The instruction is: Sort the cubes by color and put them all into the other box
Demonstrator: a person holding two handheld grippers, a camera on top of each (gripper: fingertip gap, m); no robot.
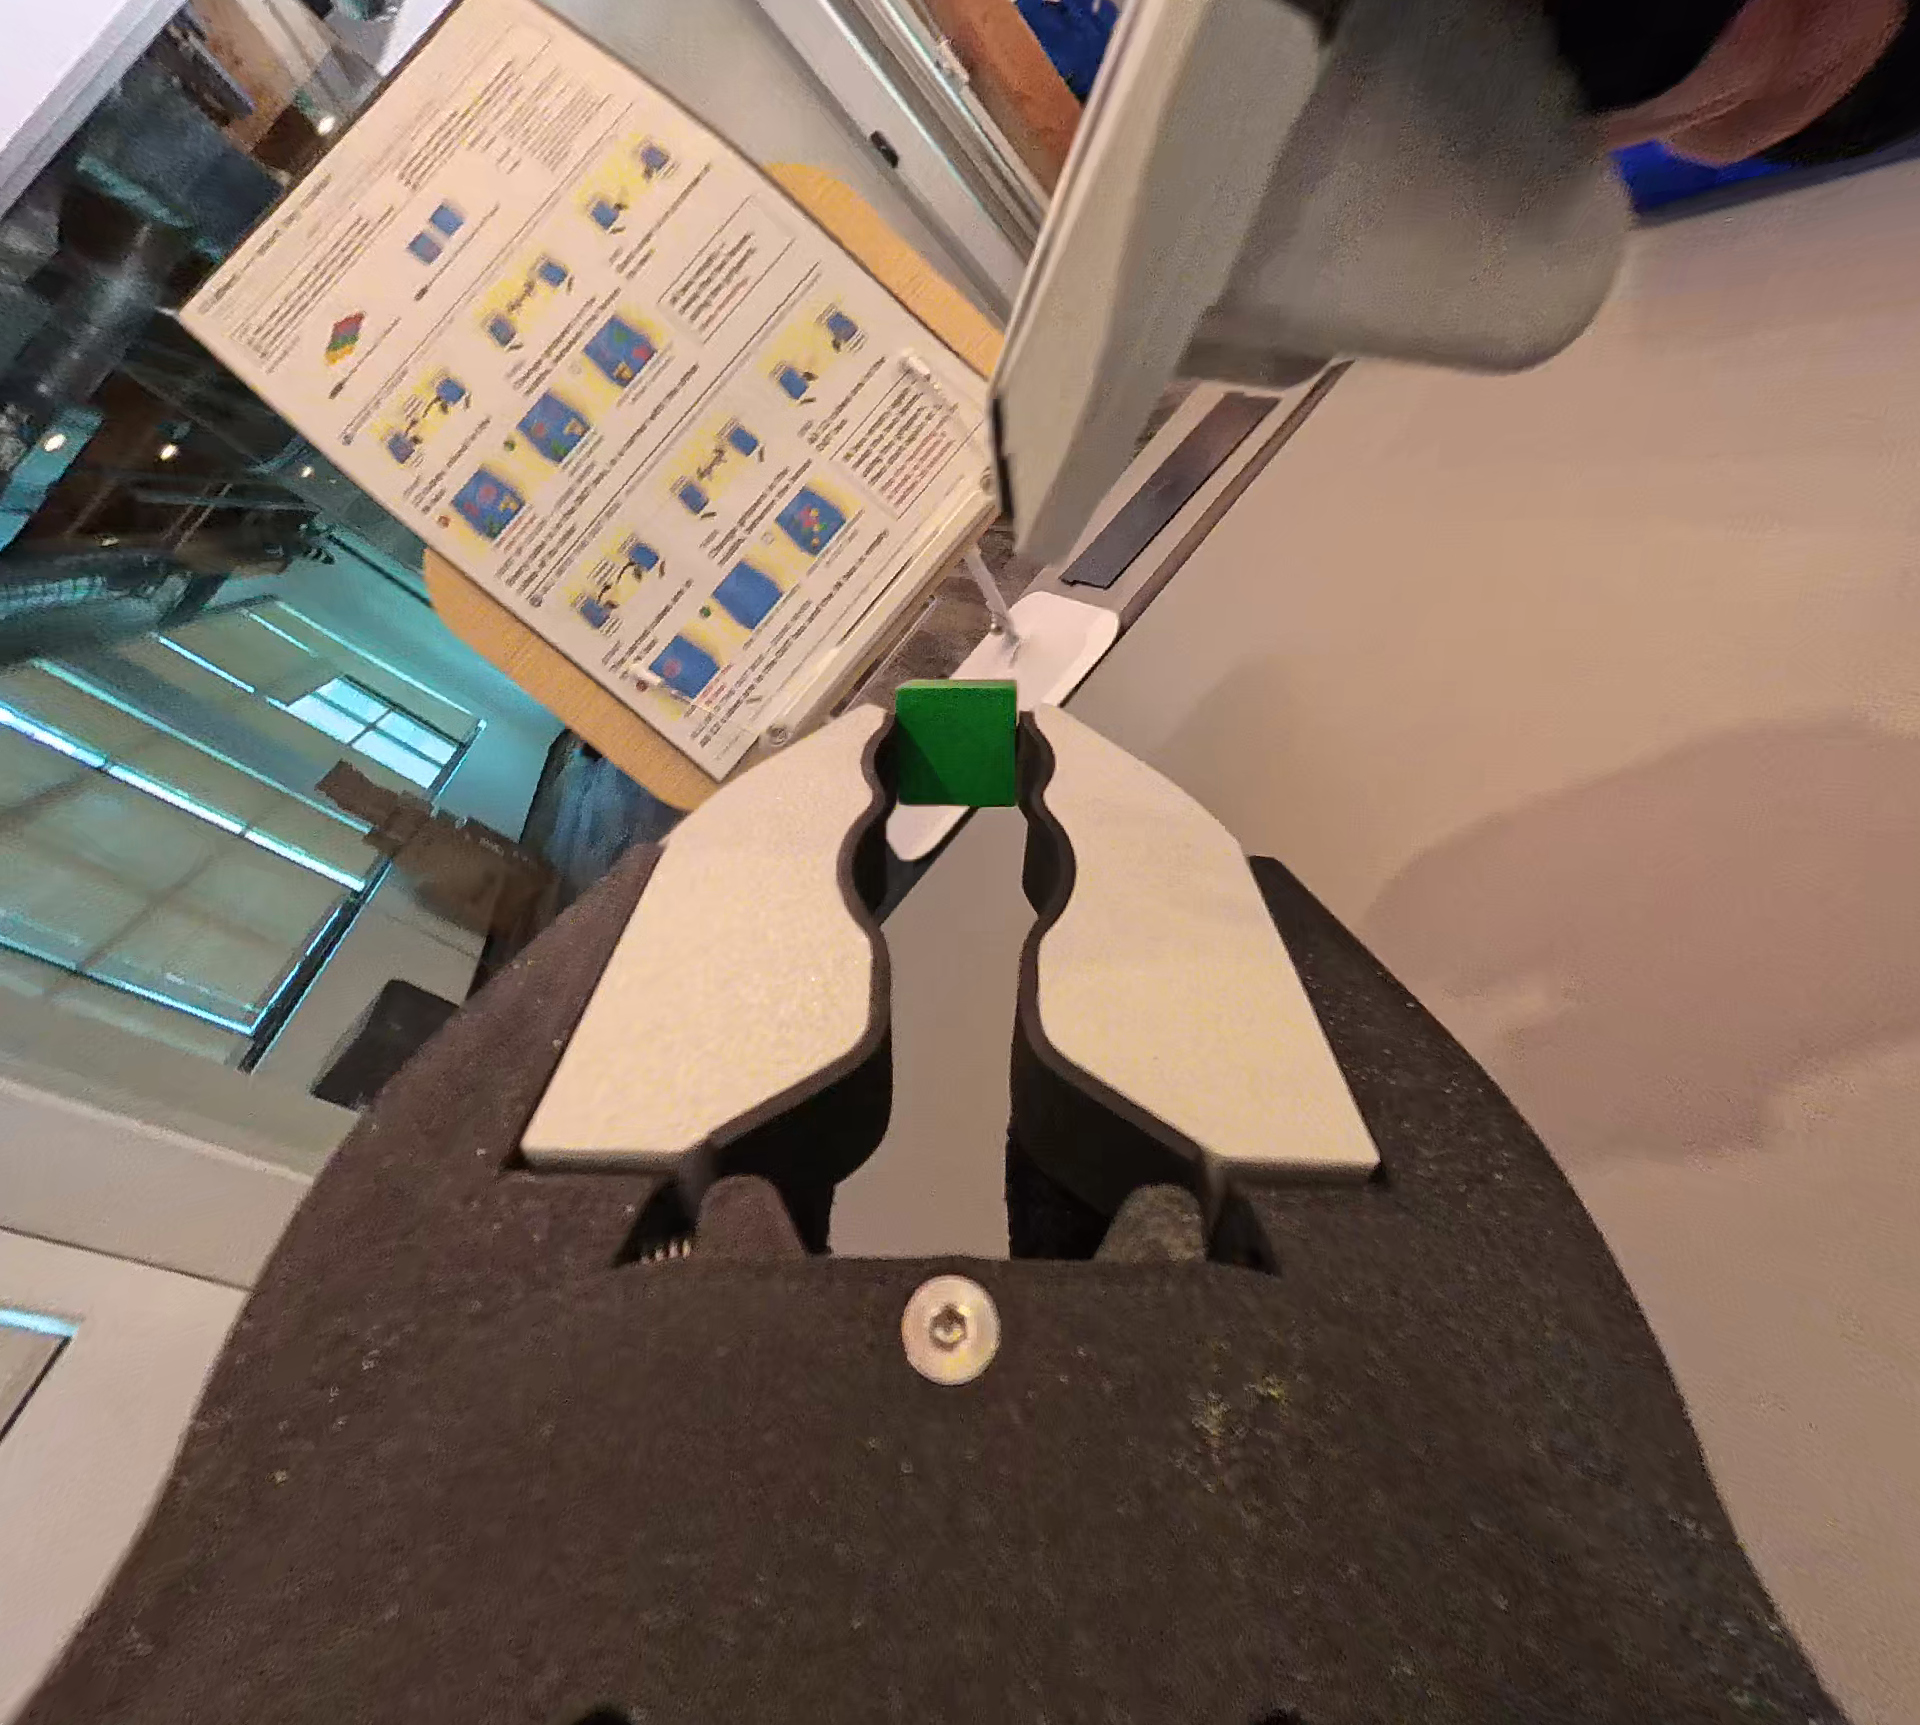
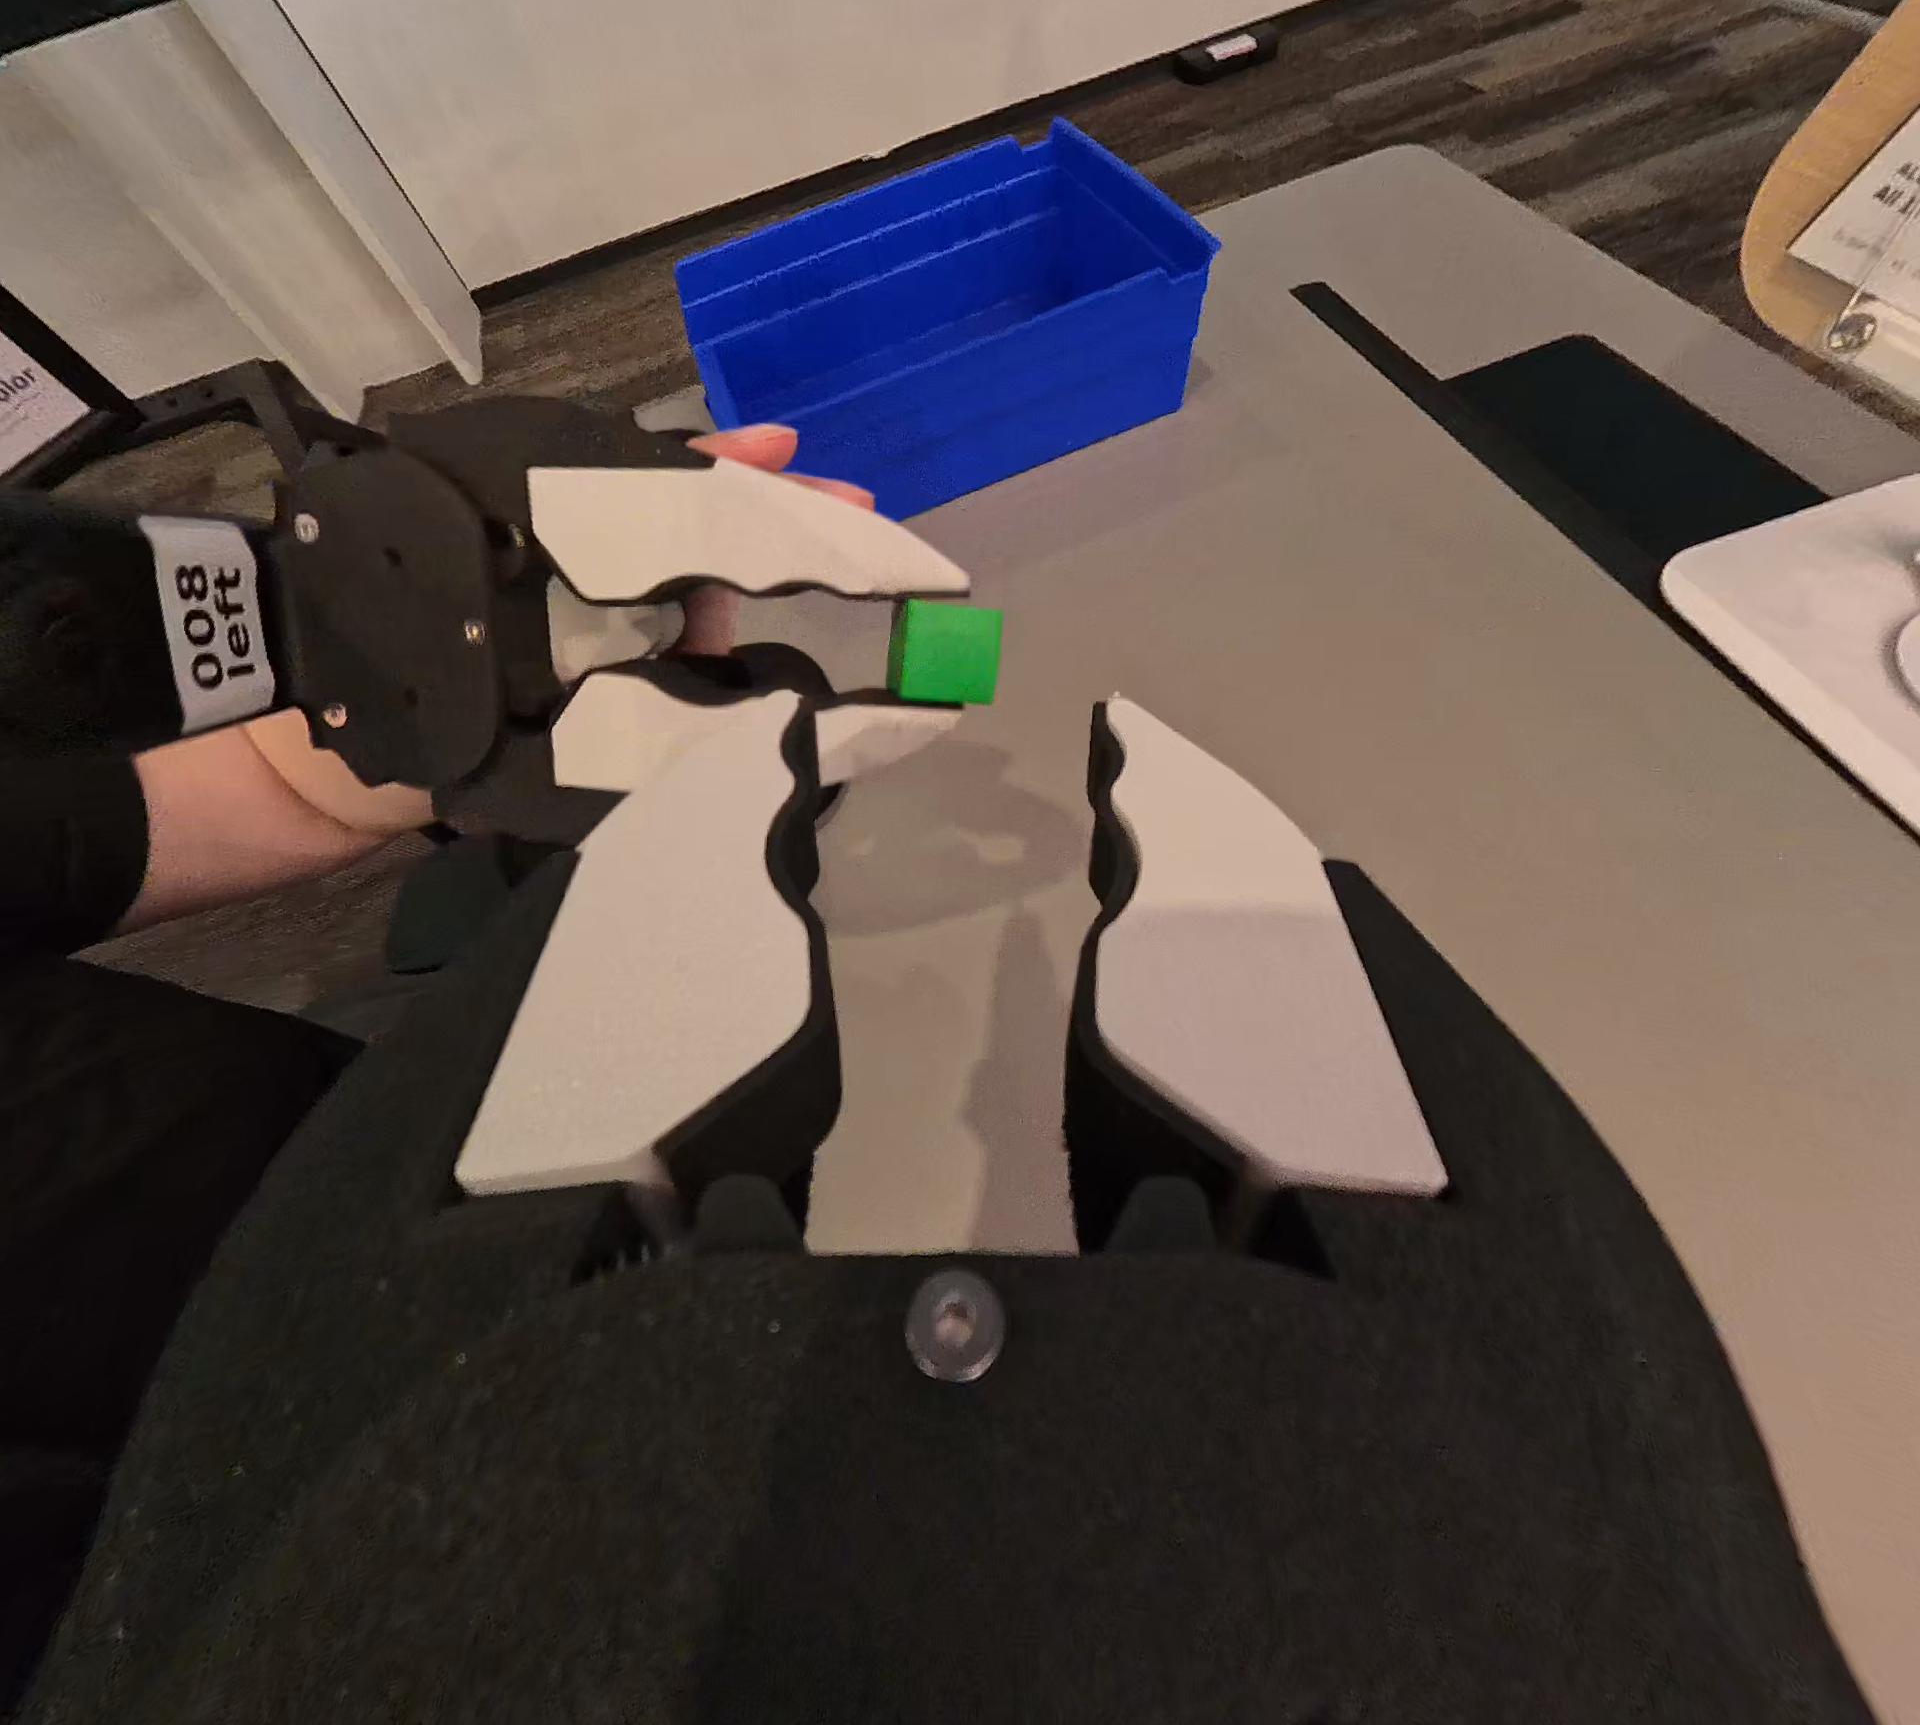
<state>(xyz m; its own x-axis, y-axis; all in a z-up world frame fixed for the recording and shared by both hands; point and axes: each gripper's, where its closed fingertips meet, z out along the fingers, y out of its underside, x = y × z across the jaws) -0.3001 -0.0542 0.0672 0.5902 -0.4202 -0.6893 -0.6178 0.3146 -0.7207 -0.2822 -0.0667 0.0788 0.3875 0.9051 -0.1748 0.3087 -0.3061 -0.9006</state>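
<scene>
My left gripper point(image 1: 954, 725) is shut on a green cube point(image 1: 956, 743), pinched at its fingertips and held in the air, turned on its side. In the right wrist view the same left gripper point(image 2: 940, 647) reaches in from the left with the green cube point(image 2: 943, 652) at its tips, above the grey table point(image 2: 1403, 688). My right gripper point(image 2: 951, 719) is open and empty, just in front of and below the cube. A blue box point(image 2: 935, 325) stands at the table's far edge behind the left gripper; what shows of its inside holds no cubes.
An instruction sheet in a clear stand point(image 1: 582, 387) on a round wooden board point(image 2: 1808, 221) is at the right of the table. A white plate-like base point(image 2: 1808, 626) lies at the right edge. The right gripper's body point(image 1: 1299, 200) fills the left view's upper right.
</scene>
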